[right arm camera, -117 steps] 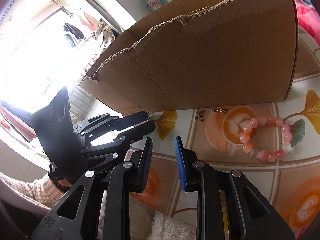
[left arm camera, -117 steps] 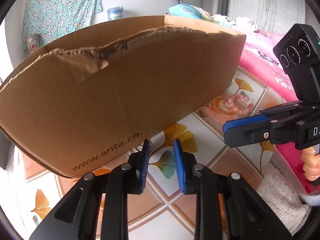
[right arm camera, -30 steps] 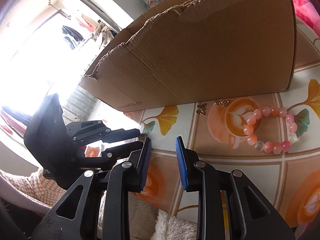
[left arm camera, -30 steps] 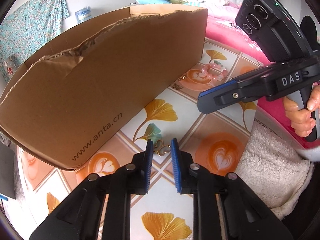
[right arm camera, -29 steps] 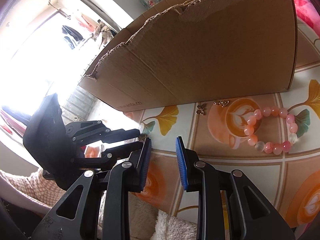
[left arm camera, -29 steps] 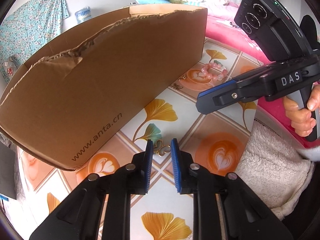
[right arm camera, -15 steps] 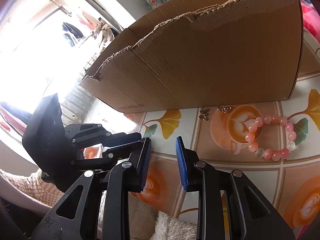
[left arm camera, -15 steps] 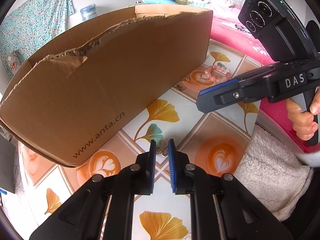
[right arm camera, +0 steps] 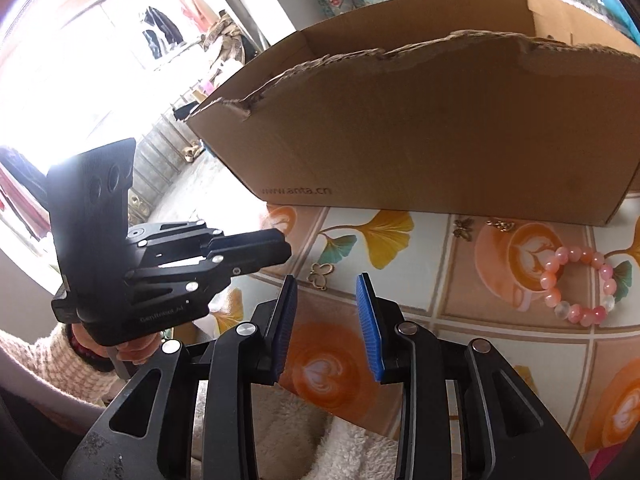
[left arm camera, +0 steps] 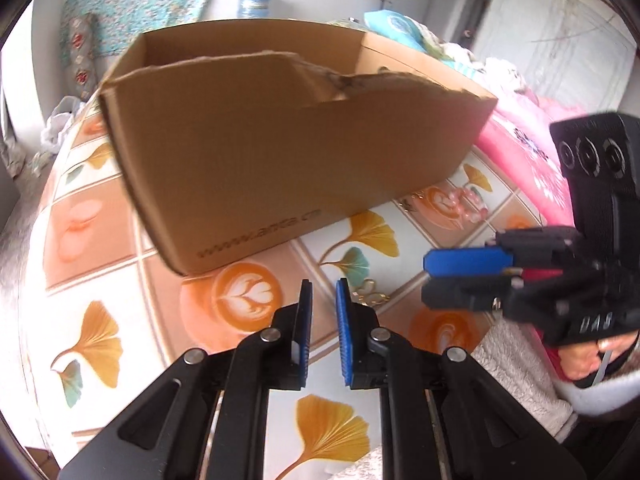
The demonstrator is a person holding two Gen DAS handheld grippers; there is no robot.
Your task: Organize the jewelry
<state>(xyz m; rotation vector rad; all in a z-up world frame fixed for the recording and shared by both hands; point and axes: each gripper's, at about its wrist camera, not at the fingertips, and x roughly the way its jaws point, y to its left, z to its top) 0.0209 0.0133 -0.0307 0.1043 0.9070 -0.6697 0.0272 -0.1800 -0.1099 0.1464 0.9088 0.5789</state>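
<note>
A floral cloth (left arm camera: 152,0) hung on the back wall beside a blue-banded tub (left arm camera: 255,2). Pink bedding (left arm camera: 524,144) lay at the right; clothes (right arm camera: 160,36) hung by the bright window.

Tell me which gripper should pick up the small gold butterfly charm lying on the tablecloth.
Left, probably. The left gripper has its fingers right beside the gold butterfly charm, nothing held. The right gripper is opening, empty, and sits farther back from it.

A home bedroom: pink bedding (left arm camera: 520,136), hanging clothes (right arm camera: 160,32), floral curtain (left arm camera: 152,4)
</note>
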